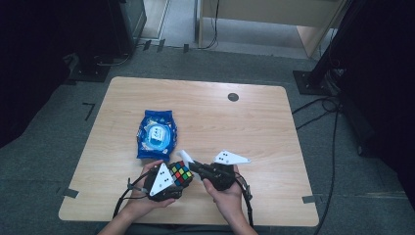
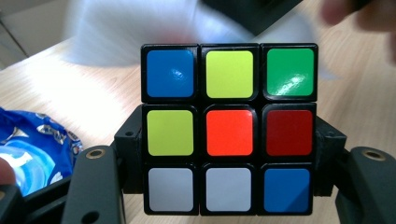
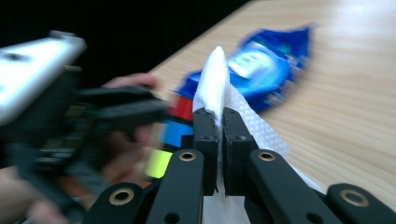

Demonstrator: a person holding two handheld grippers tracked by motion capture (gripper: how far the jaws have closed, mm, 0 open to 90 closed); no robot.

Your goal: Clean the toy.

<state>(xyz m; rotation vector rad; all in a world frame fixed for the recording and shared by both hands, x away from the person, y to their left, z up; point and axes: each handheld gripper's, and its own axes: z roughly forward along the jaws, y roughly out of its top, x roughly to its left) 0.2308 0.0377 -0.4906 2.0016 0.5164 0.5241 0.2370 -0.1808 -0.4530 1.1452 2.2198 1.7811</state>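
Note:
A Rubik's cube [image 1: 181, 174] with mixed colours is held off the wooden table [image 1: 254, 127] near its front edge. My left gripper [image 1: 177, 183] is shut on the cube [image 2: 229, 128], its jaws pressing the left and right sides of the middle layer. My right gripper [image 1: 192, 165] is shut on a white tissue [image 1: 186, 156], just right of the cube. In the right gripper view the tissue [image 3: 215, 84] sticks up between the closed pads [image 3: 205, 126], with the cube [image 3: 180, 123] and the left gripper blurred behind at left.
A blue packet of wet wipes [image 1: 156, 133] lies on the table just beyond the cube, also seen as a blue packet [image 3: 268, 65] and at the lower left as a blue packet [image 2: 32, 149]. A small dark round cap [image 1: 233, 97] sits in the far tabletop.

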